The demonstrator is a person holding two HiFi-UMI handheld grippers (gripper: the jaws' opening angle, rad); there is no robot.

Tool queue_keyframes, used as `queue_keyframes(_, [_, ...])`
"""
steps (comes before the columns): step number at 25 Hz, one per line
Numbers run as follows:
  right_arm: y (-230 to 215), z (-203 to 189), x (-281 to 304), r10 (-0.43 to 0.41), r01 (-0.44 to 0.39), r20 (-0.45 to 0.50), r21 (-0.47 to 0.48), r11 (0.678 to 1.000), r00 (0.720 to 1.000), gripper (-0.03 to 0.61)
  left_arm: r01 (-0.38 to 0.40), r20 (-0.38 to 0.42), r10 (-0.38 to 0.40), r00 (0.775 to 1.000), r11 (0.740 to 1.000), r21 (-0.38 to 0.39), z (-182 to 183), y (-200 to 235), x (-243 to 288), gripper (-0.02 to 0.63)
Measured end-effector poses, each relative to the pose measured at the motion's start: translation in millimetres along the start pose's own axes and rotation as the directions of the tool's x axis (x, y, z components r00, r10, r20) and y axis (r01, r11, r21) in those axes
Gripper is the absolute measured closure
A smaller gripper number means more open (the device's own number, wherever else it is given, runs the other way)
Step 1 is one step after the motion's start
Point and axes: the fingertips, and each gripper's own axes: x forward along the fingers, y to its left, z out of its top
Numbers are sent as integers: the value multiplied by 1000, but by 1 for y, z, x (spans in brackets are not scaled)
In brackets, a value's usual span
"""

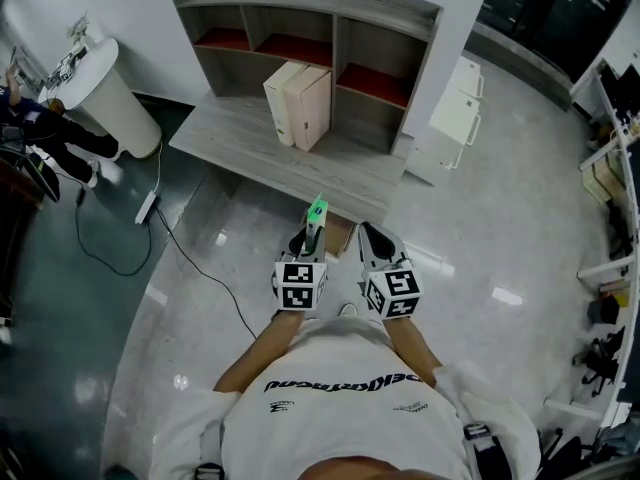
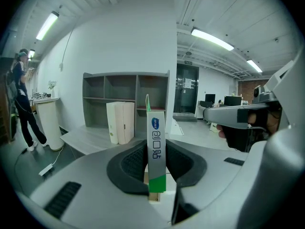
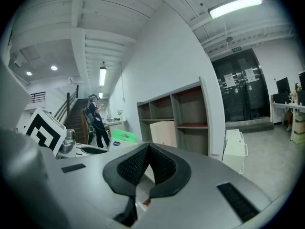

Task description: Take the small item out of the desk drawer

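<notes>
Small box (image 2: 156,142) out of drawer, clamped between left gripper (image 1: 310,240) fingers, long axis upright. Bench (image 1: 250,138) lies ahead, below. Right gripper (image 1: 372,236) fingers closed, empty, just beside box.

Box (image 1: 317,210) mostly hidden behind left gripper (image 1: 311,236)

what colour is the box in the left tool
Pale grey slim carton, green ends, blue logo; best in left gripper view.
</notes>
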Motion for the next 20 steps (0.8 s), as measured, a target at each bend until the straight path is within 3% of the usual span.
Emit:
queue_keyframes(8, [-5,8,-1,1,-1,16,-15,1000,1000,546,-12,71,11,997,1000,5,18,-2,-9,515])
queue_keyframes(20, [-13,8,-4,-7,8,13,-13,1000,1000,546,-11,80,11,997,1000,-2,20,-7,-6,515])
